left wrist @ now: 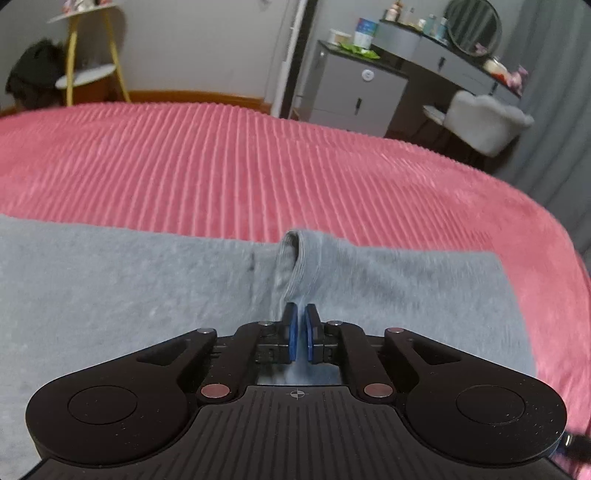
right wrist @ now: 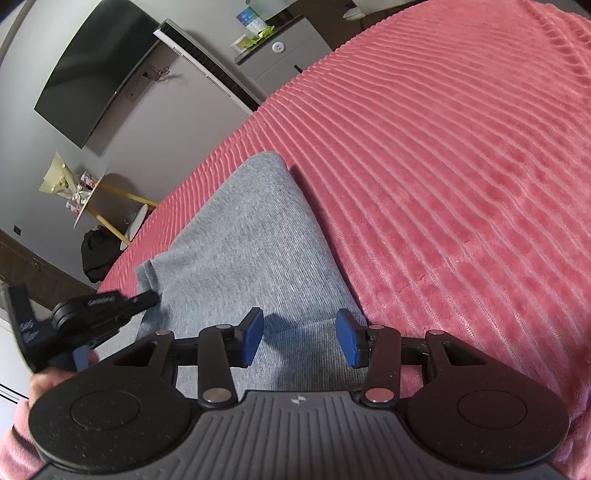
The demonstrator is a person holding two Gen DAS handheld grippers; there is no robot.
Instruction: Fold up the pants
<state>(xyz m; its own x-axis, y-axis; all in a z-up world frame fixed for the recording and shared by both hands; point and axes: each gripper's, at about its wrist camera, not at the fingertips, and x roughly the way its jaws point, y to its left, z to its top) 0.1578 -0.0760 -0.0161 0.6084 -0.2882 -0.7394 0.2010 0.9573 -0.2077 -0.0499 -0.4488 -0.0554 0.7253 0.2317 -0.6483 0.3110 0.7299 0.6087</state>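
Observation:
Grey pants (left wrist: 147, 288) lie flat on a pink ribbed bedspread (left wrist: 240, 162). My left gripper (left wrist: 300, 325) is shut on a pinched ridge of the grey fabric, which stands up in a fold (left wrist: 291, 258) just ahead of the blue pads. In the right wrist view the pants (right wrist: 243, 236) stretch away from me. My right gripper (right wrist: 301, 334) is open and empty, its blue pads (right wrist: 253, 336) held just above the near end of the pants. The left gripper (right wrist: 107, 310) shows at the pants' left edge.
The bedspread (right wrist: 443, 166) spreads wide to the right of the pants. Beyond the bed stand a grey dresser (left wrist: 354, 92), a vanity with a round mirror (left wrist: 474, 26), a grey chair (left wrist: 487, 122), a yellow-legged side table (left wrist: 88, 70) and a wall-mounted TV (right wrist: 96, 66).

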